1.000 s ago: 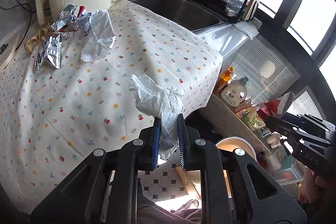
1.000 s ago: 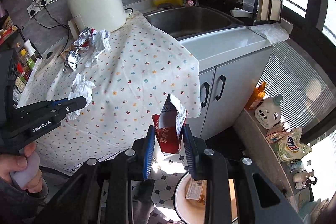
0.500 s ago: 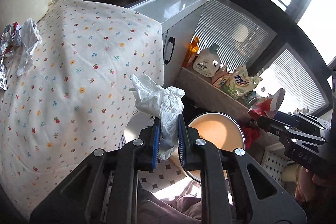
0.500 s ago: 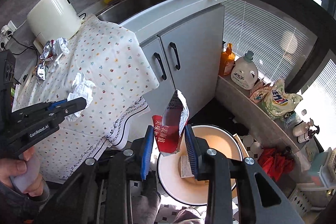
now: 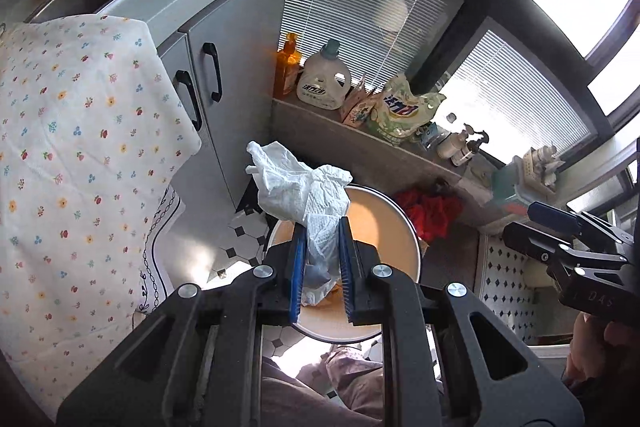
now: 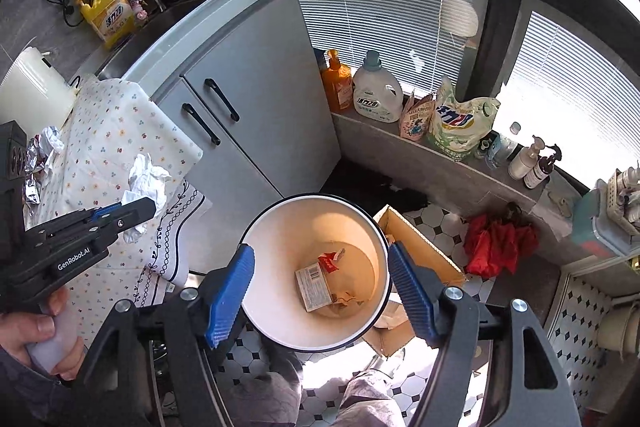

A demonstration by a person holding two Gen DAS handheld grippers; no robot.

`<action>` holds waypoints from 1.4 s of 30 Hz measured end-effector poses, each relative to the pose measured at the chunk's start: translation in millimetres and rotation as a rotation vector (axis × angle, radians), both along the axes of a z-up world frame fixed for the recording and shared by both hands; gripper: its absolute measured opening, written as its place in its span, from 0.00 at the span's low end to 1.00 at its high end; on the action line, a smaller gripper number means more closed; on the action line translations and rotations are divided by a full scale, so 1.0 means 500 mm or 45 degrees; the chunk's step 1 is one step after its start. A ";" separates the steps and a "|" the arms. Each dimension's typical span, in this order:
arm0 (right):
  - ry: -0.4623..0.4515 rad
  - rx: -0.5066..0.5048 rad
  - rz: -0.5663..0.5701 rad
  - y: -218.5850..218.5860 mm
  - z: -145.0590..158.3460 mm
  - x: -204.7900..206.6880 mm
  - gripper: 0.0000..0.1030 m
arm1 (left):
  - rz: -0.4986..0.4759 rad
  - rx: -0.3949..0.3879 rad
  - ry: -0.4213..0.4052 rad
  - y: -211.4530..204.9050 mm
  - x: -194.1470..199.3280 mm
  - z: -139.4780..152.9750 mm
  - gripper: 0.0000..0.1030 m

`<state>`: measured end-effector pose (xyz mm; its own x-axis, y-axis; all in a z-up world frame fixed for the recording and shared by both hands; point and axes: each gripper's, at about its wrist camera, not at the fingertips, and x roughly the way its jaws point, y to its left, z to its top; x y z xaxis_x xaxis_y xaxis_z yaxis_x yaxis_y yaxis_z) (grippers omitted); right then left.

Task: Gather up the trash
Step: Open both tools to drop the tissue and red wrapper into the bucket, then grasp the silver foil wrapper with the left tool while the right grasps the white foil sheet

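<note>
My left gripper [image 5: 322, 231] is shut on a crumpled white tissue [image 5: 300, 183] and holds it over the near rim of the round white trash bin [image 5: 414, 239] on the floor. It also shows in the right wrist view [image 6: 132, 213], with the tissue [image 6: 146, 183] still beside the counter. My right gripper [image 6: 320, 263] is open and empty, directly above the bin [image 6: 256, 227]. A red wrapper [image 6: 329, 262] and a small box [image 6: 314, 287] lie at the bin's bottom. More foil trash [image 6: 38, 159] lies on the flowered cloth [image 6: 116, 131].
Grey cabinet doors [image 6: 256, 99] stand left of the bin. A cardboard box [image 6: 420, 255] sits right of it, a red cloth [image 6: 496, 243] beyond. Detergent bottles and bags [image 6: 378, 91] line the low ledge under the window blinds. My legs are below.
Both grippers swung from the counter toward the bin. My right gripper opened and the red wrapper dropped into the bin. The left still holds the tissue.
</note>
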<state>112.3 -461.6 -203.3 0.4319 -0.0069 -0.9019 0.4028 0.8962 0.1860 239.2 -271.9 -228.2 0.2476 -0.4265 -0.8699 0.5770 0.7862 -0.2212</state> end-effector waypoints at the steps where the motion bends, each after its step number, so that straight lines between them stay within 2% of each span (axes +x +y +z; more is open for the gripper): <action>1: 0.003 -0.004 -0.013 -0.009 0.001 -0.011 0.66 | -0.011 -0.003 0.009 -0.010 -0.003 -0.004 0.16; 6: 0.017 -0.027 -0.061 -0.047 0.003 -0.057 0.67 | -0.060 -0.011 0.048 -0.059 -0.026 -0.029 0.16; 9: 0.026 -0.034 -0.069 -0.065 0.003 -0.082 0.67 | -0.084 -0.047 0.113 -0.088 -0.040 -0.047 0.19; 10: 0.030 -0.039 -0.069 -0.071 0.003 -0.089 0.67 | -0.086 -0.050 0.131 -0.098 -0.045 -0.054 0.30; 11: 0.034 -0.043 -0.070 -0.077 0.002 -0.095 0.67 | -0.075 -0.045 0.135 -0.103 -0.051 -0.059 0.50; 13: 0.039 -0.051 -0.069 -0.089 0.000 -0.108 0.67 | -0.046 -0.055 0.126 -0.106 -0.059 -0.066 0.60; 19: 0.042 -0.051 -0.040 -0.107 -0.003 -0.126 0.67 | 0.065 -0.086 0.149 -0.075 -0.063 -0.070 0.72; 24: 0.008 -0.040 0.042 -0.085 0.003 -0.103 0.69 | 0.181 -0.082 0.107 -0.018 -0.060 -0.045 0.83; 26: -0.014 -0.036 0.085 -0.067 0.009 -0.088 0.71 | 0.237 -0.069 0.082 0.012 -0.059 -0.031 0.91; 35: -0.108 -0.003 0.271 0.053 0.044 -0.001 0.81 | 0.460 -0.083 -0.061 0.190 -0.065 0.058 0.93; 42: -0.155 0.022 0.408 0.170 0.065 0.073 0.89 | 0.622 -0.065 -0.139 0.331 -0.061 0.100 0.94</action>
<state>148.8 -376.9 -171.0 0.5142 0.1612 -0.8424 0.0749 0.9700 0.2313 208.8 -106.6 -178.3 0.5174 -0.2793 -0.8088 0.1659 0.9600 -0.2254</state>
